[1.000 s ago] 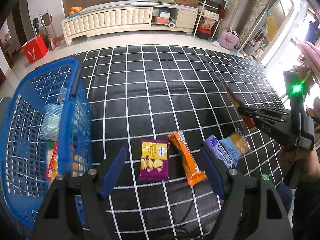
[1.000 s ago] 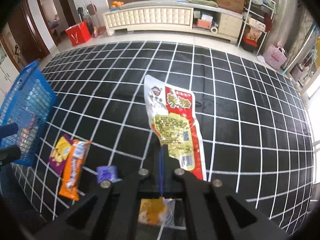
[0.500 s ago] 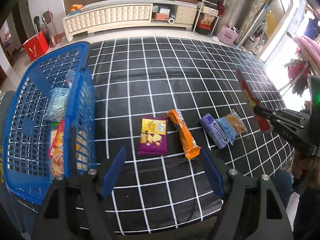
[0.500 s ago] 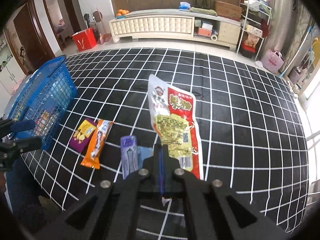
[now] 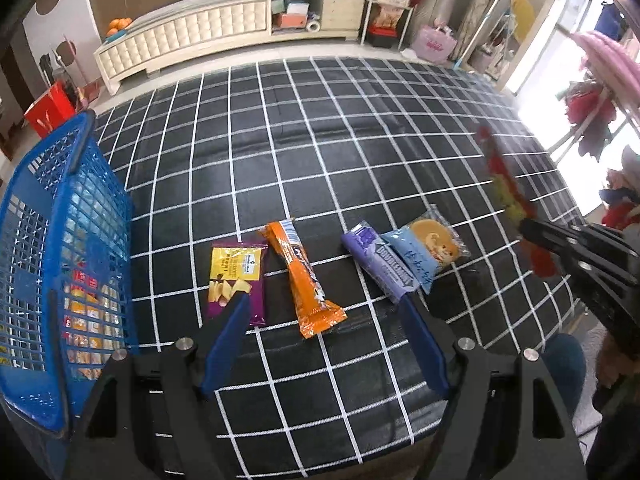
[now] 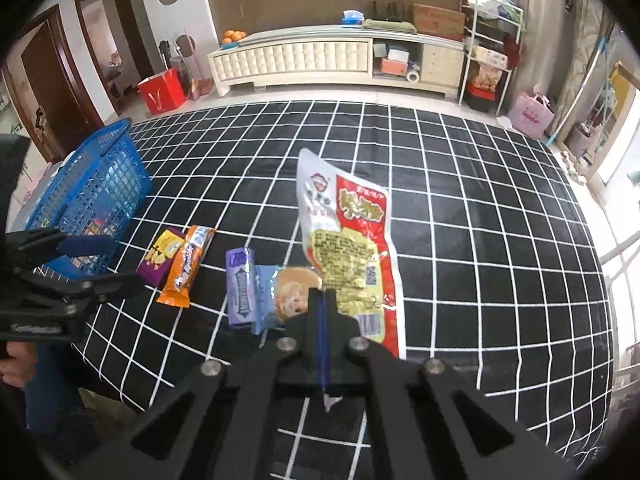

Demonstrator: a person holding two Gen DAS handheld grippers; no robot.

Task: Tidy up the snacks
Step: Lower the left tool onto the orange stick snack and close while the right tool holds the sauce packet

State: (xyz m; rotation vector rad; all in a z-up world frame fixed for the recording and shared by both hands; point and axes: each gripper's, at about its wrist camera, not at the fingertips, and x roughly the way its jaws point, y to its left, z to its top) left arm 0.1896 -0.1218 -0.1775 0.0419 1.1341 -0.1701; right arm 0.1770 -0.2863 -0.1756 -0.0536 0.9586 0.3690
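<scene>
My right gripper (image 6: pixel 322 300) is shut on a red, white and yellow snack pouch (image 6: pixel 347 236), held above the checked cloth; the left wrist view shows the pouch (image 5: pixel 505 184) edge-on at the right. My left gripper (image 5: pixel 326 316) hangs open and holds nothing, above the row of snacks: a purple chip bag (image 5: pixel 236 280), an orange bar (image 5: pixel 304 272), a purple wafer pack (image 5: pixel 380 264) and a blue-wrapped cake (image 5: pixel 428 248). A blue basket (image 5: pixel 60 240) with several packets inside stands at the left.
The black cloth with white grid (image 5: pixel 320 140) covers a low table whose front edge runs near me. A cream cabinet (image 6: pixel 320 60) and a red bag (image 6: pixel 162 90) stand on the floor beyond. A hand (image 6: pixel 16 364) holds the left gripper.
Both grippers have risen and pulled back from the table. The pouch has come up with the right gripper, so the cake and wafer pack beneath it now show.
</scene>
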